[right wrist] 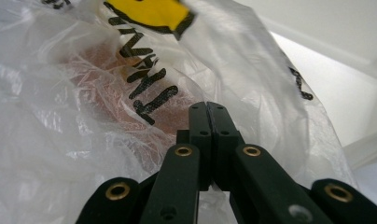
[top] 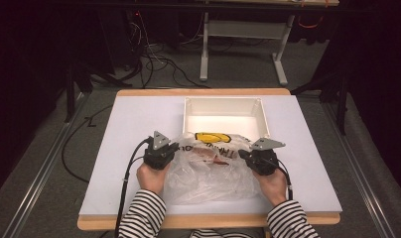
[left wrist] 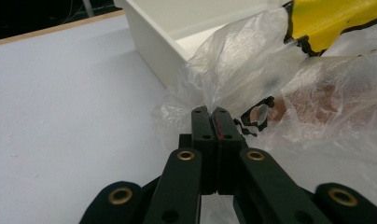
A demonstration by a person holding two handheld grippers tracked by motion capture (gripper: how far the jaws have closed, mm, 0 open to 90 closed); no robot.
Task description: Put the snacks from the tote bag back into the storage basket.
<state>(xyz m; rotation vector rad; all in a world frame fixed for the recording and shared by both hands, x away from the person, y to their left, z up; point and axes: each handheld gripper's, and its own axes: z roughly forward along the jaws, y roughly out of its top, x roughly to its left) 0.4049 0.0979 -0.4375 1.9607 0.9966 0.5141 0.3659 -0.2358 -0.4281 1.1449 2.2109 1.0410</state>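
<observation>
Dark floor with trailing cables and the legs of a grey frame stand (top: 243,47) lie beyond a white-topped table (top: 129,163) with a wooden edge, seen from the high view; an open white box (top: 223,115) sits toward the far middle of the table, and a crumpled clear plastic bag (top: 208,171) with a yellow mark and black lettering lies just in front of it, its far edge reaching up to the box's near wall. Two hands in striped sleeves come in from the near edge, the left gripper (top: 165,151) at the bag's left side and the right gripper (top: 251,154) at its right side, so that the bag stretches between them and the box stands directly behind it. From the left gripper view, the left gripper (left wrist: 211,112) has its jaws pressed together with a fold of the plastic bag (left wrist: 252,70) pinched at their tips; the white box (left wrist: 154,39) rises close behind, bare table (left wrist: 60,116) spreads to the left, and something reddish-brown shows blurred through the film. From the right gripper view, the right gripper (right wrist: 207,106) likewise has its jaws clamped together on the plastic bag (right wrist: 84,116), whose film billows up in front of the lens and hides most of the table, while the white box (right wrist: 345,46) shows pale at upper right
</observation>
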